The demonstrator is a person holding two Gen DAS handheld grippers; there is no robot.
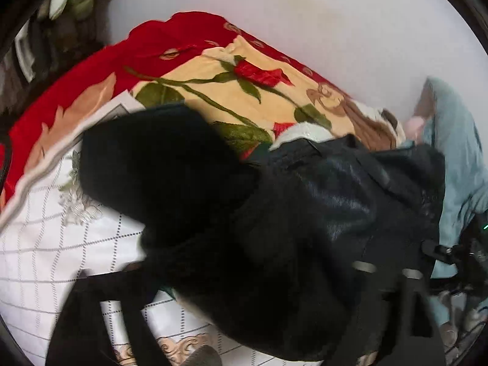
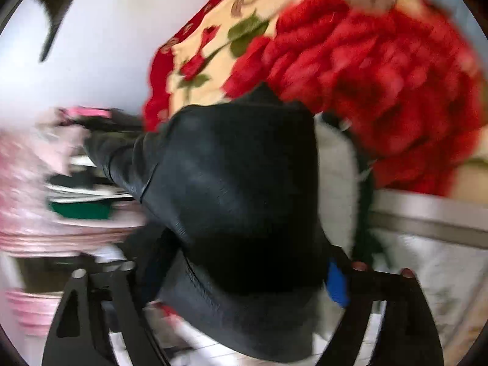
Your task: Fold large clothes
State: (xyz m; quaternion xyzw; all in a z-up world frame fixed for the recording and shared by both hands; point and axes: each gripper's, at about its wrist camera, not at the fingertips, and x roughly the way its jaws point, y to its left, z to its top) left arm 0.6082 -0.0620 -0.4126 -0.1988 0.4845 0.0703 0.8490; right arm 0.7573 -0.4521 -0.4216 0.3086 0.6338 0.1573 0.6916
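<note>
1 black jacket (image 2: 238, 189), 2 tools (image 1: 241, 277) (image 2: 241, 274), grip seemingly blurred.

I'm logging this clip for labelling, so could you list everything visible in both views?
black jacket: one, shiny black with a fuzzy part, bunched on the bed between the fingers.
rose blanket: one, red and cream, behind the jacket.
bedsheet: one, white with grid lines, underneath.
blue cloth: one, pale blue, right edge.
folded pile: pink, white and green, blurred, left of right view.
wall: white, behind.
left hand-held gripper: black, jacket between its fingers.
right hand-held gripper: black, likewise.
</note>
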